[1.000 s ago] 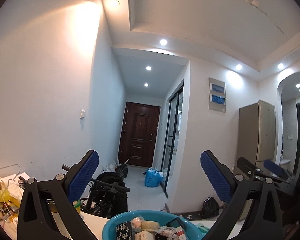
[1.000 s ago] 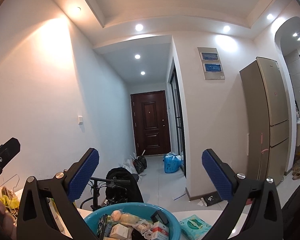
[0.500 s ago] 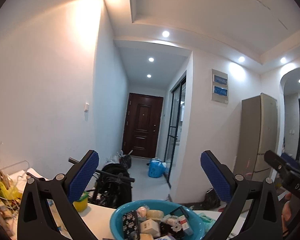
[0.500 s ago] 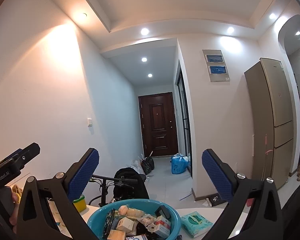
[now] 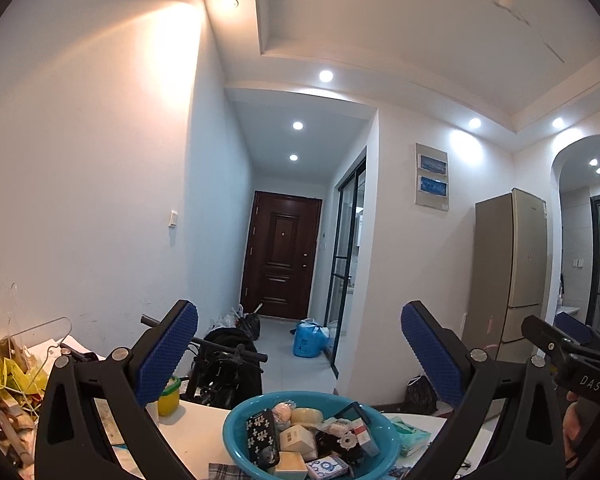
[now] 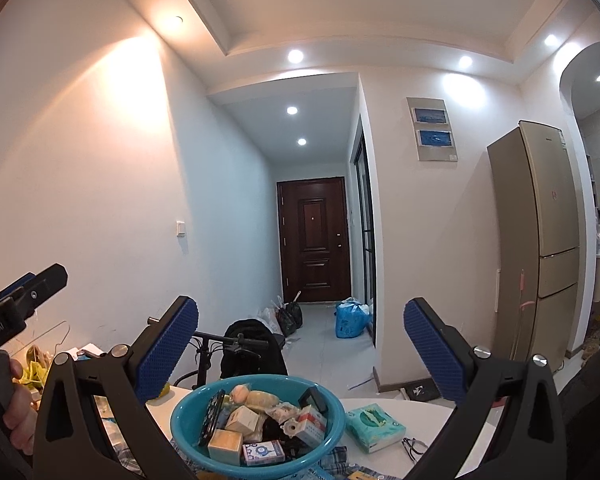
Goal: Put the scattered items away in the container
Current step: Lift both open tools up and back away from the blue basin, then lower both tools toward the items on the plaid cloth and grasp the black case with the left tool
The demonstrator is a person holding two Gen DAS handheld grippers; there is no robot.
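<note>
left tool (image 5: 299, 354): spread, holding nothing | right tool (image 6: 301, 352): spread, holding nothing | basin (image 6: 188, 420): below and between the right tool's fingers, full of items | tissue pack (image 6: 375, 428): on worktop (image 6: 428, 412), right of basin

Glossy teal plastic basin (image 6: 188, 412); smooth white table (image 6: 384, 404); textured blue fingers (image 6: 168, 348).

Basin (image 6: 260, 456) on table (image 6: 432, 412), boxes inside; tissue pack (image 6: 374, 428) just right; fridge (image 6: 540, 240) far right.
</note>
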